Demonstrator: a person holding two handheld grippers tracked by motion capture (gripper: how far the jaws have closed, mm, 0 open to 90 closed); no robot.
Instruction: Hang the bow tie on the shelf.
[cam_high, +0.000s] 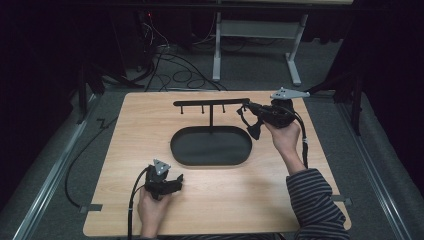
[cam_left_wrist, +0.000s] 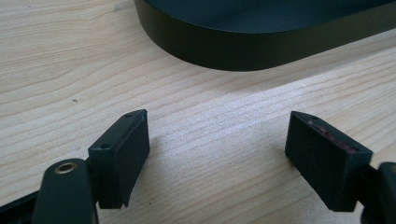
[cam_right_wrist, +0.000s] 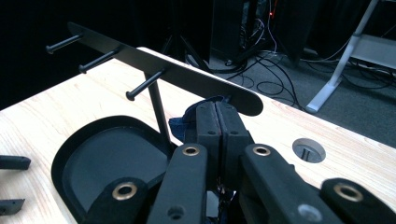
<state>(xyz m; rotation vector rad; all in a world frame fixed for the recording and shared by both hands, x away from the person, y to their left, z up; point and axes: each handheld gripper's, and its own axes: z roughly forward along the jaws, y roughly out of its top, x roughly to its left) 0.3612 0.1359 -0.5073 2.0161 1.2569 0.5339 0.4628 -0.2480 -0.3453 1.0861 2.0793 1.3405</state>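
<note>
A black stand has an oval tray base (cam_high: 210, 157) and a thin post carrying a horizontal bar (cam_high: 210, 102) with several pegs. My right gripper (cam_high: 246, 106) is at the bar's right end, shut on a dark strap-like item (cam_high: 252, 127) that hangs below it. In the right gripper view the jaws (cam_right_wrist: 217, 109) are pressed together just under the bar's tip (cam_right_wrist: 243, 100), with dark blue material (cam_right_wrist: 180, 123) behind them. My left gripper (cam_high: 179, 179) rests low on the table in front of the tray, open and empty (cam_left_wrist: 217, 144), facing the tray rim (cam_left_wrist: 224, 46).
The wooden table (cam_high: 300, 200) has a round cable hole (cam_right_wrist: 308, 150) near its right side. Beyond the far edge lie floor cables (cam_high: 175, 70) and a white desk frame (cam_high: 255, 30). A person's striped sleeve (cam_high: 315, 200) lies at the front right.
</note>
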